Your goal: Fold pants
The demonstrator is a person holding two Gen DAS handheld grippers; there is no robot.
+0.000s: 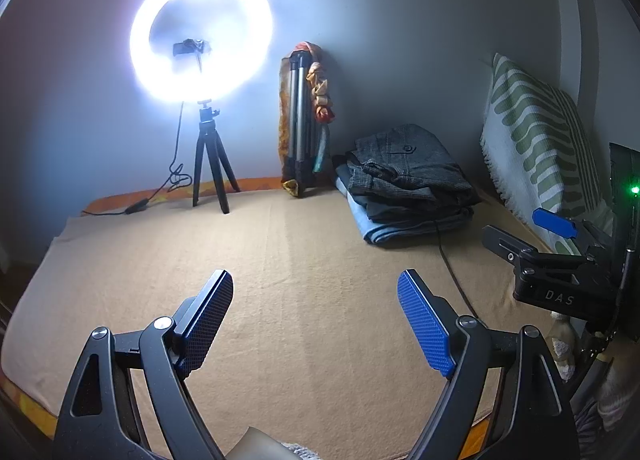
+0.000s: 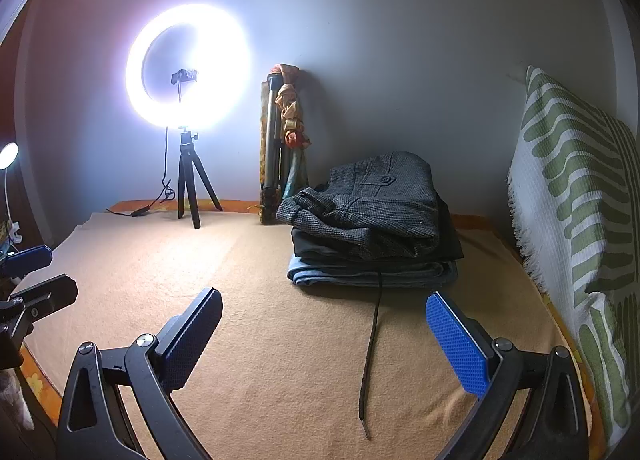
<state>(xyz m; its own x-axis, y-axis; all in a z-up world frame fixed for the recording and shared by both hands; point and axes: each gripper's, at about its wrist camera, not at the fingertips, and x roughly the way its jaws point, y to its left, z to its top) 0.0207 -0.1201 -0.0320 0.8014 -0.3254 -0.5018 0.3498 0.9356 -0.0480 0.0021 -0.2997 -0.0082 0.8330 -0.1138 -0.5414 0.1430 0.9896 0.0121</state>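
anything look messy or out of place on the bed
A dark drawstring trails out of the folded pants stack across the beige blanket. The top grey checked pair sits rumpled, askew.

ring light point(image 1: 201, 37) lit, on small black tripod point(image 1: 211, 167) at back w/ phone clamp in centre | power cord point(image 1: 160, 189) trails left over tan blanket point(image 1: 280, 280) | folded tripod point(image 1: 301, 119) wrapped in patterned cloth, leaning on wall | green/white cushion point(image 2: 572, 195) upright at right edge | small lamp point(image 2: 8, 155) far left
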